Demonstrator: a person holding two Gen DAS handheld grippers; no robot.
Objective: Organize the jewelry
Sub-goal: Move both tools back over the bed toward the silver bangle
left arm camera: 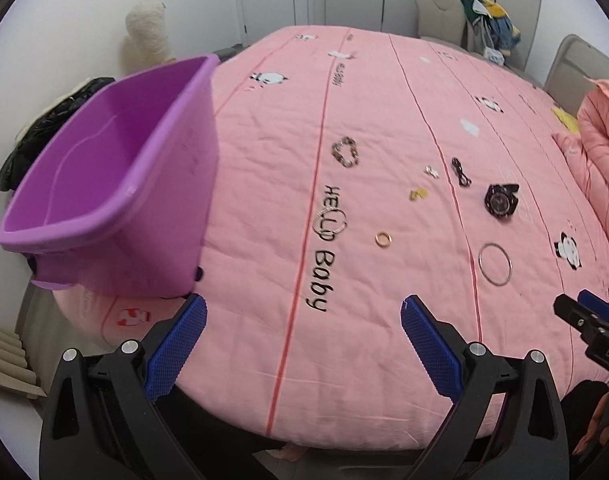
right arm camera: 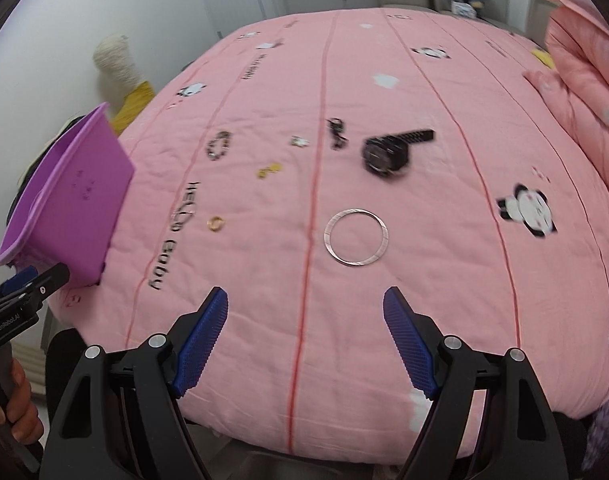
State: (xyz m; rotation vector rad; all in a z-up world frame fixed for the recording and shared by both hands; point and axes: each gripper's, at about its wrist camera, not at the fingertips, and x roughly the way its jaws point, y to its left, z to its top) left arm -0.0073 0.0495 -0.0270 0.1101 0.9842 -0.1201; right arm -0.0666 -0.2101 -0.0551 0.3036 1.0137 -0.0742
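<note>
Approaching the silver bangle (right arm camera: pixel 356 237) at twelve o'clock, right tongs (right arm camera: pixel 305 304) spread, empty; left tongs (left arm camera: pixel 303 314) likewise; straddle one rim.

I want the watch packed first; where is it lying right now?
The black watch lies on the pink bedspread, right of the small black cord and beyond the large silver bangle.

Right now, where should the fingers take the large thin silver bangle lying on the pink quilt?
Take the large thin silver bangle by its near rim from above, one finger inside the hoop, one outside: it lies flat and wide on the soft pink quilt.
</note>
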